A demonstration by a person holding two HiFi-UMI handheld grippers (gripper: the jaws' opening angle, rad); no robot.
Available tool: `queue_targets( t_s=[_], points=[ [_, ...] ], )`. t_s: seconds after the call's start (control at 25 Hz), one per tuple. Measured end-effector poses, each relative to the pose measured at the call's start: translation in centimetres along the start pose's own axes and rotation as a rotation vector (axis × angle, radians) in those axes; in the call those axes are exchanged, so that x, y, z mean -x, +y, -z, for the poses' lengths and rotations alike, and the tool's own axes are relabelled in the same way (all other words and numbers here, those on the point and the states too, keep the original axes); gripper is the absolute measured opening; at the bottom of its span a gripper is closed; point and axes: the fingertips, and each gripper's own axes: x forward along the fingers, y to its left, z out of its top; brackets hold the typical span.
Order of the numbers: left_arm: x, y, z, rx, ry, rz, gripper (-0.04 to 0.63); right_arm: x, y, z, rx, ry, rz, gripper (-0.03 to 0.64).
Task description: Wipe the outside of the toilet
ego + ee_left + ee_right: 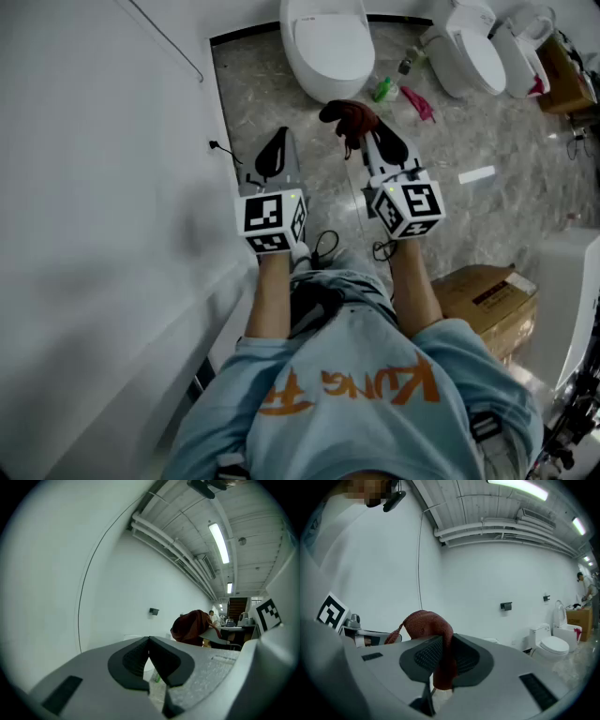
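Now my right hand-held gripper (367, 137) pinches a dark red cloth (349, 115)
My left hand-held gripper (277, 150) is pressed together, empty; both are apart from the white toilet (326, 42)

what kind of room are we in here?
Likely a toilet test or training bay, not a home bathroom: several white ceramic toilets side by side, brown cardboard boxes, exposed white ceiling pipes.

This looks like a test hall or a showroom, not a home bathroom. Several white toilets (326, 42) stand along a grey stone floor (281, 103). Cardboard boxes (487, 300) lie around. Bare pipes (173, 550) and tube lamps (219, 542) run under the ceiling.
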Motion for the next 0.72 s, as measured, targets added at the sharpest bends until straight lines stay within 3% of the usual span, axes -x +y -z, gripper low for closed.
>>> queue_targets(
  t_s=[0.72],
  points=[
    [-2.4,2.9,-0.1,0.045,-0.017,-0.025,-0.006,-2.7,-2.9,0.7,0.008,0.019,0.094,0.06]
  ],
)
